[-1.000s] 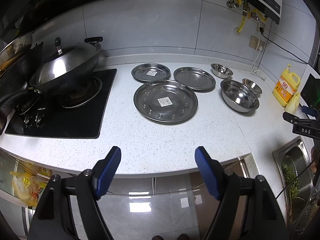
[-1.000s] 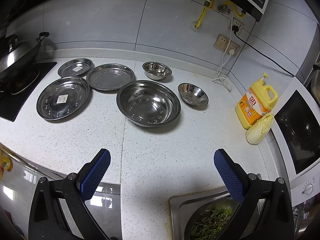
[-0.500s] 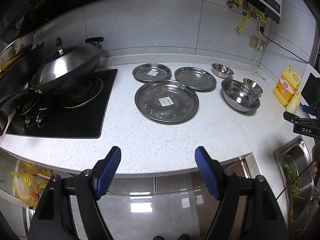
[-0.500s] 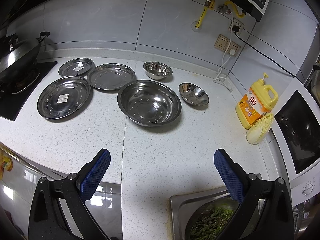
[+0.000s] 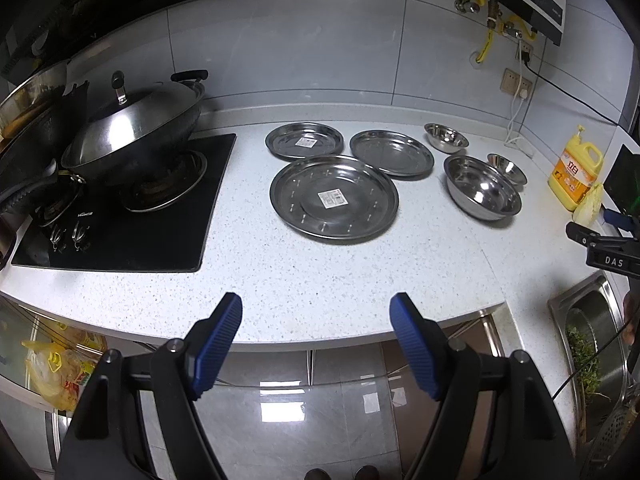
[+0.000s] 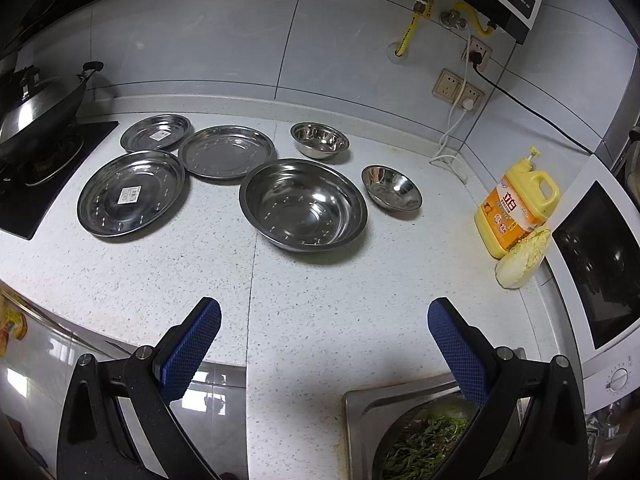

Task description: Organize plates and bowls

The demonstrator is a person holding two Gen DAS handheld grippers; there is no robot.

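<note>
Little has changed since the earlier frames: in the left wrist view the plates and bowls sit very slightly lower and closer, in the right wrist view barely shifted.

The left gripper (image 5: 316, 312) hangs at the lower middle of its frame over the tabletop (image 5: 320, 276) edge, fingers spread wide, grasping nothing. The right gripper (image 6: 324, 318) is likewise released and empty, its fingers apart at the bottom of its frame.

At mid-frame lie the large plate (image 6: 131, 198) with a sticker, the middle plate (image 6: 227, 157) and the small plate (image 6: 156, 132) behind it. To their right stand the large bowl (image 6: 303, 204), the back bowl (image 6: 319, 140) and the small bowl (image 6: 391, 186), all apart and unstacked.
</note>
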